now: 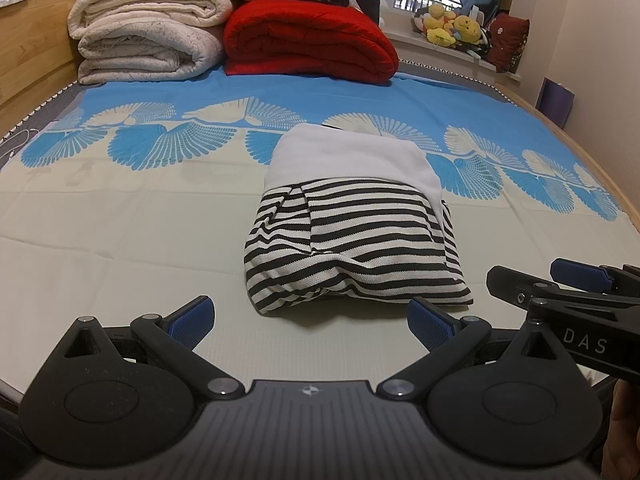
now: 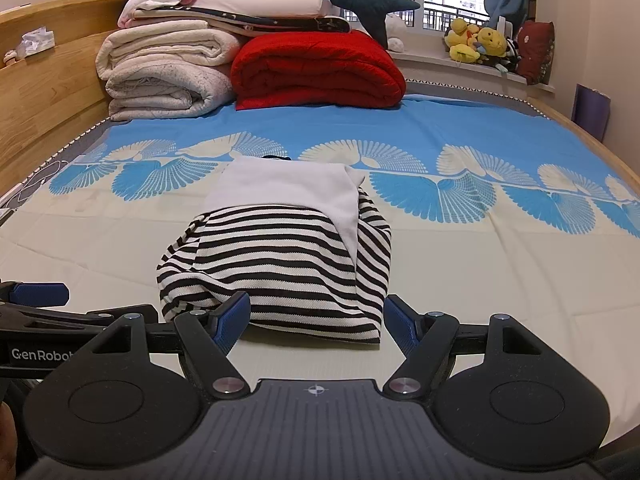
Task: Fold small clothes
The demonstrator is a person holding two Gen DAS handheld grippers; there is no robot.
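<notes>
Bedroom light falls on a wide bed whose blue and cream sheet printed with fan shapes (image 1: 120, 208) serves as the work surface; a rolled red quilt (image 1: 308, 40) and a stack of cream blankets (image 1: 148, 32) sit against the far end, with yellow plush toys (image 1: 452, 26) on the windowsill beyond.

Near the middle of the sheet lies the small black-and-white striped garment with a plain white panel (image 1: 352, 232), already gathered into a compact rectangular bundle. The white part sits on the far side and wraps over the stripes; the near striped edge is puffy and rumpled, with a loose flap on the left and a slack corner at the right. By the look of it the folding is largely finished, and what remains is probably tidying that uneven near edge or setting the bundle aside.

The left gripper (image 1: 310, 316) hovers just short of the bundle with its blue-padded fingers spread wide, holding nothing. The right gripper (image 2: 316, 320) is likewise spread, its pads close to the garment's near edge, gripping nothing.
</notes>
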